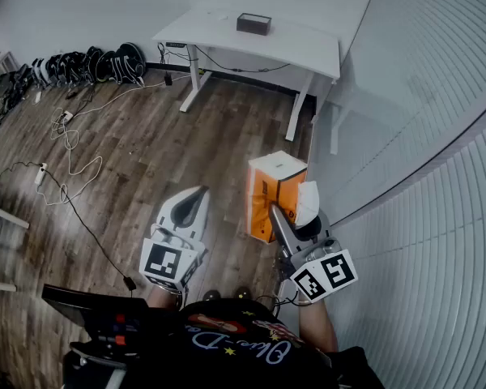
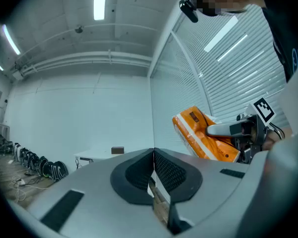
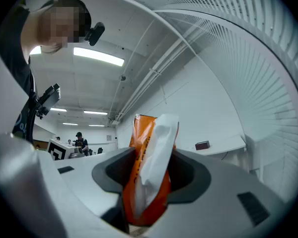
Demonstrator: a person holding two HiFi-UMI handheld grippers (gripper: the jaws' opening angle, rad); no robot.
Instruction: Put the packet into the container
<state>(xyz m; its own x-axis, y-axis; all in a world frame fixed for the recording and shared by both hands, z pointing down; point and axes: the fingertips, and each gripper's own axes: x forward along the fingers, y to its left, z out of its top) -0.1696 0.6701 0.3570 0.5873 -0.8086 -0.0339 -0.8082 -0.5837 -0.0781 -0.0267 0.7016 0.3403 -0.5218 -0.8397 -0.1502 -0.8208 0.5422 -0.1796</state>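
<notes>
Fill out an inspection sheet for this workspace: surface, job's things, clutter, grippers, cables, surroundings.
Surface: white desk with a dark box on it.
Job's things: orange packet held up over the floor; no container made out.
Clutter: dark gear in a row along the wall.
Grippers: right gripper shut on the packet; left gripper shut, nothing between its jaws.
Cables: white cables and a black cable loose across the wooden floor.
Surroundings: slatted blinds on the right.
</notes>
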